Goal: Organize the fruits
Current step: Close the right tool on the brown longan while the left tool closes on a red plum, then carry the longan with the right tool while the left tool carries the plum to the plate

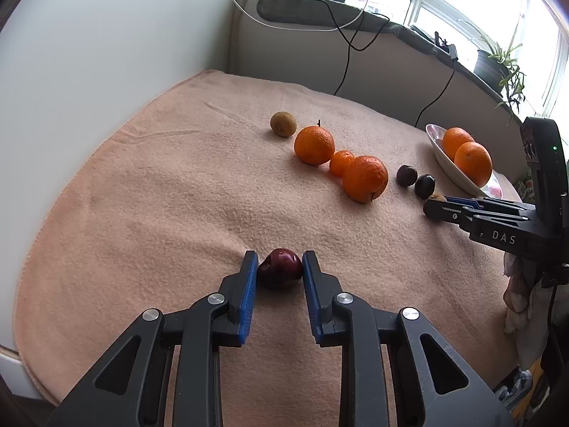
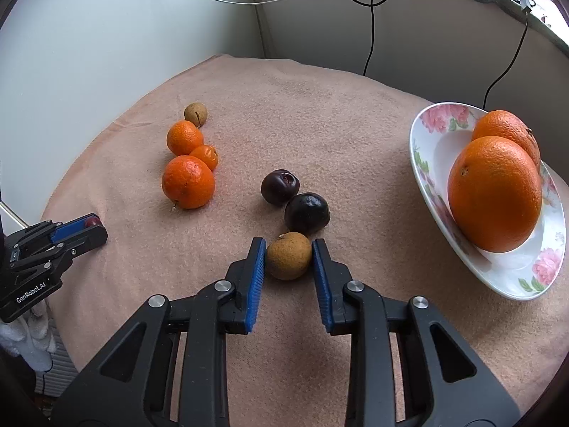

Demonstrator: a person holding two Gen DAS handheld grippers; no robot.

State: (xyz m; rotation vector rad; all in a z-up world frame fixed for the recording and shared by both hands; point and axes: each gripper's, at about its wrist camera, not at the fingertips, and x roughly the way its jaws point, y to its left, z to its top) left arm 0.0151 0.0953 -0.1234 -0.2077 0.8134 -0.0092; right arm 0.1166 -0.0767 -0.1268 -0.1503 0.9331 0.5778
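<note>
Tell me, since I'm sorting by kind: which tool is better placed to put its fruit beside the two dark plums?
Left. The left tool grips a dark red plum matching the two dark plums; the right tool, though nearer, grips a brown fruit.

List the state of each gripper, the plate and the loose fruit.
Left gripper: shut on red plum.
Right gripper: shut on brown fruit.
Plate: holds two oranges.
Dark plums: loose on cloth, touching.
</note>
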